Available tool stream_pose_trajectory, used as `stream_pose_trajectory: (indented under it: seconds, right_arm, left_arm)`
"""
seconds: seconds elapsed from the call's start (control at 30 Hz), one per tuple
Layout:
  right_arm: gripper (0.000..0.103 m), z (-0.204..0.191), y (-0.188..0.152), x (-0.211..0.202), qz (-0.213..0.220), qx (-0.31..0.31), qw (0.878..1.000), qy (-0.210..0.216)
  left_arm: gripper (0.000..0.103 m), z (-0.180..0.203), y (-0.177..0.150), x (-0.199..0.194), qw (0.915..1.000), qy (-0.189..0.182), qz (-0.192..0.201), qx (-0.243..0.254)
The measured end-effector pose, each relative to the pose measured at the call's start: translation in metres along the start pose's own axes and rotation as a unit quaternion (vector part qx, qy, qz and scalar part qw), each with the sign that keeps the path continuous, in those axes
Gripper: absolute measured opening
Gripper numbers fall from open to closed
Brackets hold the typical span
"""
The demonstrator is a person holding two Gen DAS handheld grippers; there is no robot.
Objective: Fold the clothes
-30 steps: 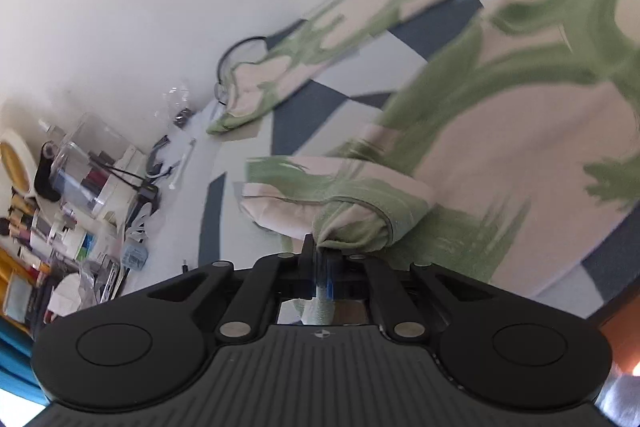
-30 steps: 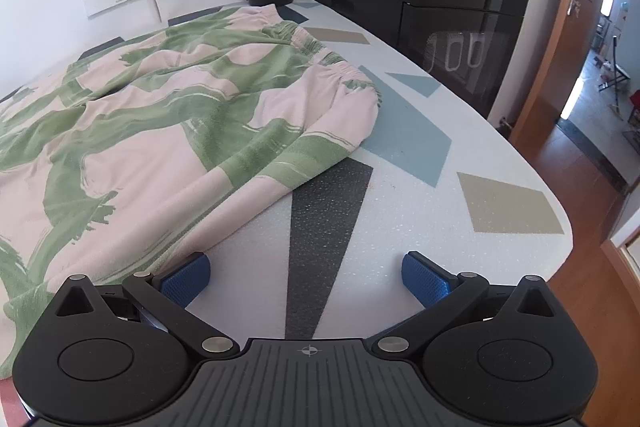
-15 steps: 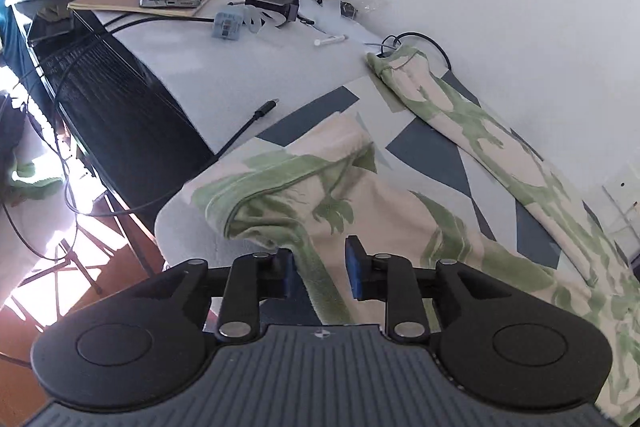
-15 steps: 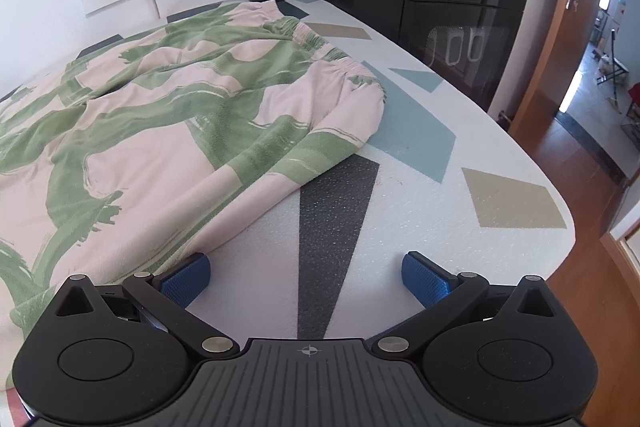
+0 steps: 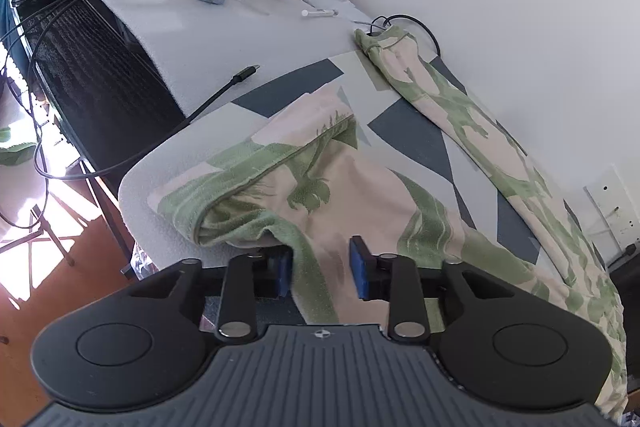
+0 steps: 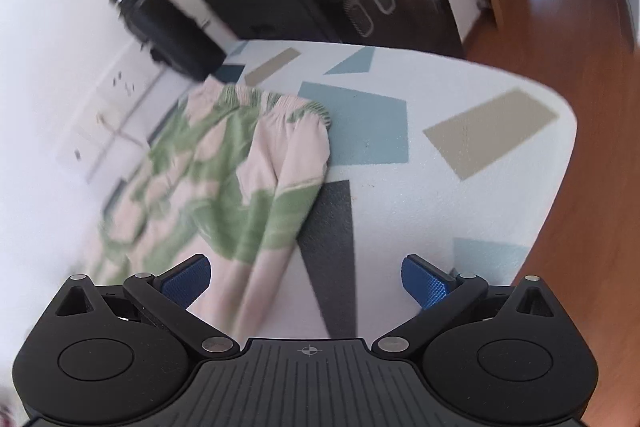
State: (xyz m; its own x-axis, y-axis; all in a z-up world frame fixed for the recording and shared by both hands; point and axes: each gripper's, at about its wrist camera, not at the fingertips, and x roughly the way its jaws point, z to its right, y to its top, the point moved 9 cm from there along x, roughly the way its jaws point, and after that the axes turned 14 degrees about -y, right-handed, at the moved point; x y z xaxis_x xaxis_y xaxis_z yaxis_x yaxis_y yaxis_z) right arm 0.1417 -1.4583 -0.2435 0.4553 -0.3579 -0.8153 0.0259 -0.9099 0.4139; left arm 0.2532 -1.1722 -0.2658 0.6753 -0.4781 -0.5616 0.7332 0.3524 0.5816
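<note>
At the near edge of the table [image 5: 152,183] my left tool [image 5: 320,273] is closing on a fold of the pants [image 5: 360,195] spread there, right tool [image 6: 306,279] wide open and empty, so next I'd grab the waistband side.

Left gripper [image 5: 320,273] closing over cloth; right gripper [image 6: 306,281] wide apart.

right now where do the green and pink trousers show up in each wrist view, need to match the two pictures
Left wrist view: the trousers fill the middle and right, one leg running up along the wall, the other leg's cuff just ahead of the left gripper.
Right wrist view: the trousers lie left of centre, gathered waistband farthest from the camera.
Shared landmark: the white mat with dark geometric patches beneath them.
</note>
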Motion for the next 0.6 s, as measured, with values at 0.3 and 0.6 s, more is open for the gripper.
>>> stream_pose_trajectory:
  seconds: [0.3,0.6]
  right_arm:
    - [0.047,-0.042,-0.007,0.022,-0.012,-0.078,0.997,0.008]
    - [0.001,-0.069,0.016,-0.023,0.025,-0.116,0.989,0.084]
  left_arm:
    - [0.004,0.008,0.018,-0.018,0.9962,-0.043,0.047,-0.059]
    - [0.004,0.043,0.055,-0.074,0.9885,-0.069,0.130,-0.034]
